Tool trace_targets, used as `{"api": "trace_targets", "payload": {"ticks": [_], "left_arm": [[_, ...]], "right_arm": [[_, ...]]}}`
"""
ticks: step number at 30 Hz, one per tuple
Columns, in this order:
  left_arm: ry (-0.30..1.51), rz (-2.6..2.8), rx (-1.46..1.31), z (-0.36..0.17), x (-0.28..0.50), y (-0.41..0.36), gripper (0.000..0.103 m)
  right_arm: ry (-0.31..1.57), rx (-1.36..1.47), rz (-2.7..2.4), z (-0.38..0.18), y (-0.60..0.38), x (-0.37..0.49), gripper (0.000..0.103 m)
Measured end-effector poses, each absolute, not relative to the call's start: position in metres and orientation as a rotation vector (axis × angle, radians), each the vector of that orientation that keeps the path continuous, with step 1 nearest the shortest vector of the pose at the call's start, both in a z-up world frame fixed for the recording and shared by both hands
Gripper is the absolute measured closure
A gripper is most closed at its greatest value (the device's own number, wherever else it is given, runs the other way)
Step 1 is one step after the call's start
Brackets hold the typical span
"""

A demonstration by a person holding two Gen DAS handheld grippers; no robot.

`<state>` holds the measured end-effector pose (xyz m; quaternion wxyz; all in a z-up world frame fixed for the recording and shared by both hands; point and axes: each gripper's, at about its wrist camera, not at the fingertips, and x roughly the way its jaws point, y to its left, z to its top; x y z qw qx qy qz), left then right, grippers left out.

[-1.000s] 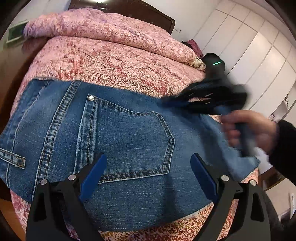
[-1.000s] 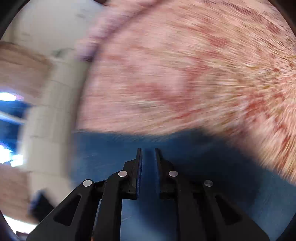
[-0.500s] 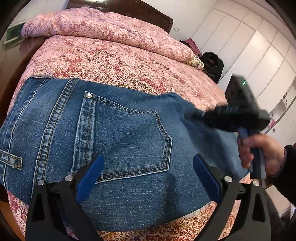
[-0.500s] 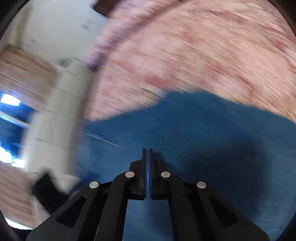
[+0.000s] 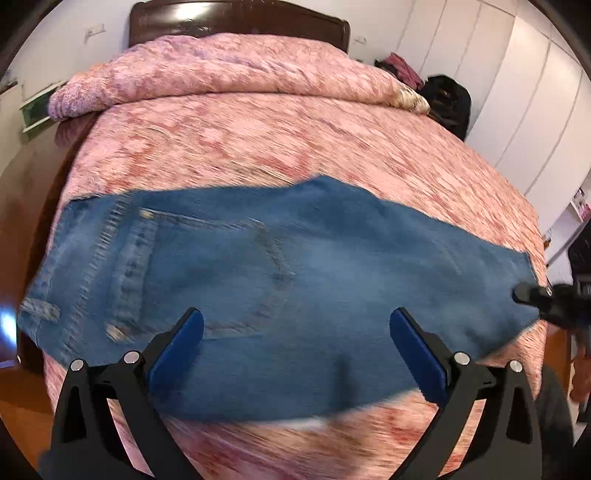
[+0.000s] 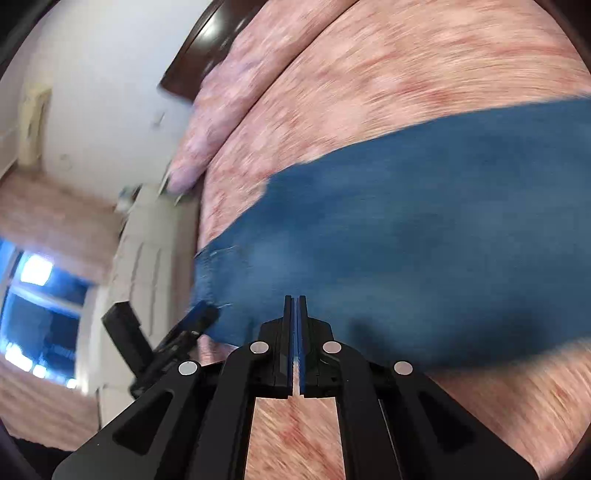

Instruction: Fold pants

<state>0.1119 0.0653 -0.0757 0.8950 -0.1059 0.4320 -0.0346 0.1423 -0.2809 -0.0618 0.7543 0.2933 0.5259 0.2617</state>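
Observation:
Blue denim pants lie folded lengthwise across a pink patterned bed, back pocket up, waist at the left. My left gripper is open and empty above the near edge of the seat. My right gripper is shut, with nothing visibly between its pads, over the near edge of the pants. It also shows at the far right of the left wrist view, by the leg end. The left gripper shows at the lower left of the right wrist view. Both views are motion-blurred.
The bed's pink cover reaches a rolled pink duvet and a dark headboard. A black bag sits at the bed's right side by white wardrobe doors. A window is at the left.
The right gripper has swung from over the pants out to their right end and has shut fully. The left gripper has pulled back and risen, so more of the pants and bed show.

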Motion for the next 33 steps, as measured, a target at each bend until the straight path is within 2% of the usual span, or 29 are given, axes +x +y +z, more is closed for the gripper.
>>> {"api": "trace_targets", "payload": {"ticks": [6,7,8,9,13,18,21,25,28,29,33], "left_arm": [[0.89,-0.174,-0.109,-0.084,0.096,0.011,0.002],[0.878,-0.173,-0.096,-0.084,0.093,0.008,0.002],[0.868,-0.171,-0.086,-0.087,0.09,0.007,0.002],[0.867,-0.174,-0.08,-0.088,0.087,0.005,0.002],[0.885,-0.173,-0.065,-0.099,0.088,0.01,0.002],[0.914,-0.169,-0.083,-0.109,0.093,0.012,0.002],[0.919,-0.166,-0.063,-0.11,0.093,0.01,0.002],[0.924,-0.168,-0.066,-0.112,0.095,0.01,0.002],[0.929,-0.168,-0.064,-0.113,0.095,0.01,0.002],[0.93,-0.168,-0.063,-0.113,0.096,0.01,0.002],[0.931,-0.17,-0.066,-0.113,0.096,0.009,0.002]], "right_arm": [[1.01,0.758,0.211,-0.057,-0.404,0.08,0.102],[0.997,0.787,0.111,-0.059,-0.427,0.07,0.094],[0.983,0.822,0.055,-0.061,-0.443,0.063,0.058],[0.957,0.862,0.003,-0.064,-0.456,0.058,0.026],[0.804,0.995,-0.064,-0.068,-0.495,0.045,0.026],[0.801,1.035,-0.174,-0.084,-0.508,0.063,0.026],[0.761,1.157,-0.22,-0.1,-0.522,0.069,0.026],[0.703,1.235,-0.166,-0.104,-0.523,0.075,0.034],[0.751,1.191,-0.189,-0.103,-0.52,0.079,0.037],[0.743,1.206,-0.18,-0.105,-0.52,0.079,0.041],[0.74,1.198,-0.167,-0.11,-0.519,0.083,0.044]]}}
